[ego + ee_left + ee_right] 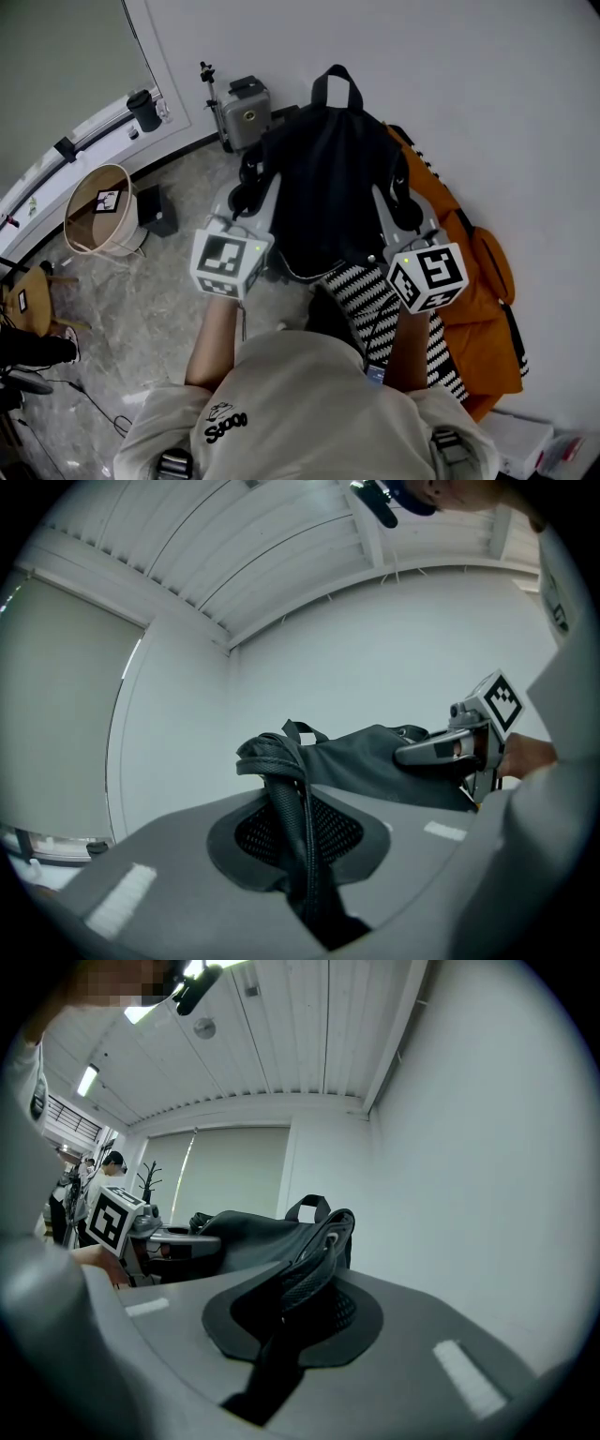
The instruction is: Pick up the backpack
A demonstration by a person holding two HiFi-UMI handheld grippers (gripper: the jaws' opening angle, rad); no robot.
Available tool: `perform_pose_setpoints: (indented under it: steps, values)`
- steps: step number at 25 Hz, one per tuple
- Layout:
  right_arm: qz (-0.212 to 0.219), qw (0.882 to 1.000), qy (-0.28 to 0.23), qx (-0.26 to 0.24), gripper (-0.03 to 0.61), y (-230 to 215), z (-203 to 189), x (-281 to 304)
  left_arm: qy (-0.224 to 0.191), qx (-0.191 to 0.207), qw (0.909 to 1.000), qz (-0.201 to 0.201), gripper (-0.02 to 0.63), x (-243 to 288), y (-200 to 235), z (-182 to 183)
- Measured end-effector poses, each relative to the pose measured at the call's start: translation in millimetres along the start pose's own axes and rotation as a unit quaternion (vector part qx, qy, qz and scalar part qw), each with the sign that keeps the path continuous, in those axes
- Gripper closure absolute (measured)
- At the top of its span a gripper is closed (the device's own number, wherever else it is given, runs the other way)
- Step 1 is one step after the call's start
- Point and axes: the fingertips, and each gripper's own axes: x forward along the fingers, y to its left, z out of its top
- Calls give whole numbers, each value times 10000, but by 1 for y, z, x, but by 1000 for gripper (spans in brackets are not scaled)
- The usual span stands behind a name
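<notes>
Backpack (328, 178), black, sits upper centre of the head view, spread between the 2 claws, its top handle (336, 82) toward the white wall (487, 94). I cannot tell whether its underside rests on anything.

The left claw (251, 192) is nearly closed, clamped on 1 black mesh strap (286, 799) that runs out between its jaws; in its own view the left claw (300, 841) has the strap looping up and over toward the bag.

The right claw (398, 204) is likewise pinched on the other strap (314, 1274), which fills the narrow gap at the right claw (298, 1314).

An orange jacket (469, 272) lies right of the bag, with a black-and-white striped cloth (375, 309) just below it. A grey box (246, 112) stands at the wall, upper left of the bag. A round basket (82, 239) sits on the marbled floor (159, 300) at far left.
</notes>
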Motion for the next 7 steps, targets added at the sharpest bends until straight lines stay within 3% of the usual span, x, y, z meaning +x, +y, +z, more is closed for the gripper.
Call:
perform_pose_setpoints:
  steps: [7]
  values:
    - [25, 10000, 26, 39, 541, -6, -7, 3, 58, -23, 10000, -8, 561, 6, -2, -6]
